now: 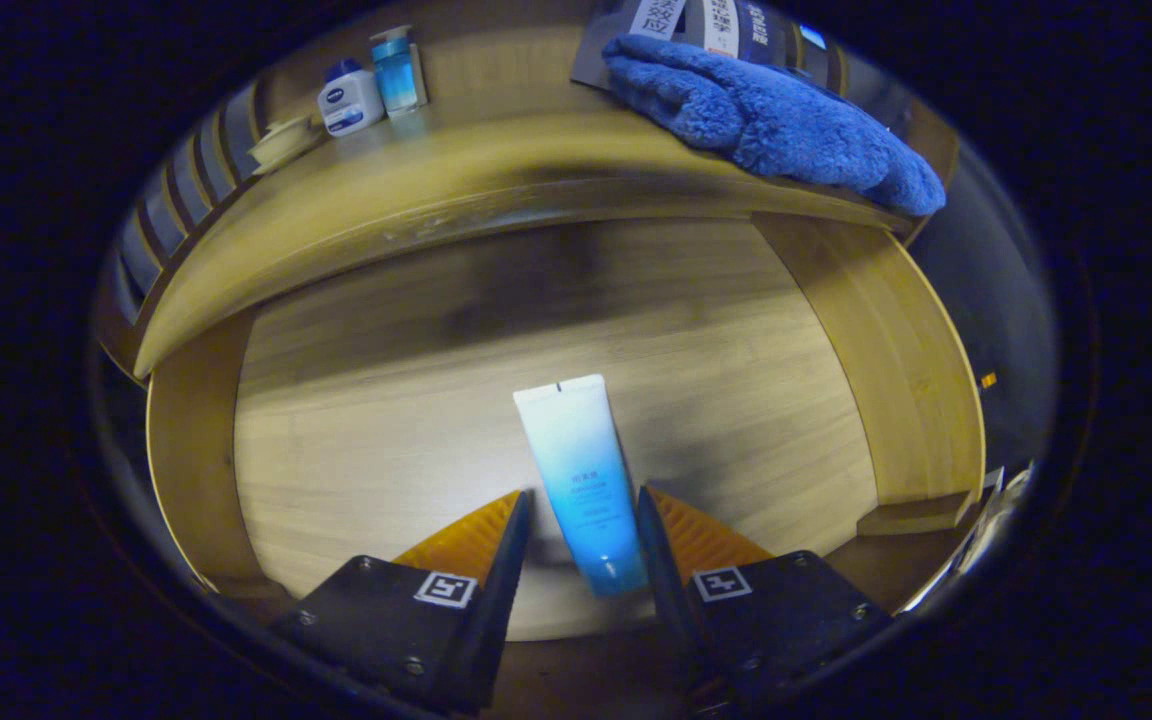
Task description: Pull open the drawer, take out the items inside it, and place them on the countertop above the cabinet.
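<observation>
The wooden drawer (906, 360) is pulled out, and I look down into it. A white-to-blue tube (576, 440) lies on the drawer floor, its blue cap end toward me. My gripper (584, 490) is open over the tube's lower half, with one finger on each side. The right finger sits close against the tube's edge, while a gap shows on the left side. The tube's flat white end reaches out beyond the fingertips. Above the drawer is the countertop (496, 150).
On the countertop a fluffy blue towel (776, 110) lies at the right, partly over the edge. A white bottle (349, 97), a clear blue bottle (398, 70) and a small cream dish (281, 140) stand at the left. Drawer walls rise on both sides.
</observation>
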Demonstrator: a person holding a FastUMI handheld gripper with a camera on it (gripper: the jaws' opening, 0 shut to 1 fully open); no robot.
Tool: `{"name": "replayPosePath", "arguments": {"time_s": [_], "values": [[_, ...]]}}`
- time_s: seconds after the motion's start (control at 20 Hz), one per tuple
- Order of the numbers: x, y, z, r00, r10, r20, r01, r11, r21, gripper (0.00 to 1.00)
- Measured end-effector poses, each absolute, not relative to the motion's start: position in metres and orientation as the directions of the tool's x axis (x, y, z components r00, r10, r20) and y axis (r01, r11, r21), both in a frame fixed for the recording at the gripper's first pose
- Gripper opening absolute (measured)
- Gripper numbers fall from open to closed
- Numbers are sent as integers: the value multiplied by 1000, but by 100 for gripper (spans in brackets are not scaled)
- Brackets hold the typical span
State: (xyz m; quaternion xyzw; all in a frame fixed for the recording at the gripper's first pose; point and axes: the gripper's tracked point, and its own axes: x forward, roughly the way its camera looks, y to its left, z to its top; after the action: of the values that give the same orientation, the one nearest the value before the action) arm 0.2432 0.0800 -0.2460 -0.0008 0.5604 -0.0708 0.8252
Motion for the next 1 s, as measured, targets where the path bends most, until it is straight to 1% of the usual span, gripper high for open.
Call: {"name": "replayPosePath", "arguments": {"time_s": [0.1, 0.15, 0.2, 0.25, 0.3, 0.4, 0.45, 0.55, 0.6, 0.75, 1.0], "values": [[240, 81, -255, 315, -106, -943, 102, 992, -78, 65], [242, 83, -254, 323, -99, -941, 97, 993, -71, 65], [241, 81, -256, 329, -100, -939, 103, 992, -69, 56], [241, 80, -251, 340, -96, -935, 101, 993, -65, 55], [242, 80, -254, 343, -95, -934, 101, 993, -64, 43], [242, 81, -253, 357, -100, -929, 98, 993, -70, 43], [243, 81, -250, 369, -102, -924, 97, 993, -71, 36], [245, 82, -253, 397, -100, -912, 83, 994, -73, 36], [244, 82, -249, 409, -105, -907, 77, 994, -81, 28], [242, 87, -236, 464, -114, -879, 86, 993, -83, 28], [229, 96, -188, 552, -153, -819, 107, 988, -113, 28]]}}
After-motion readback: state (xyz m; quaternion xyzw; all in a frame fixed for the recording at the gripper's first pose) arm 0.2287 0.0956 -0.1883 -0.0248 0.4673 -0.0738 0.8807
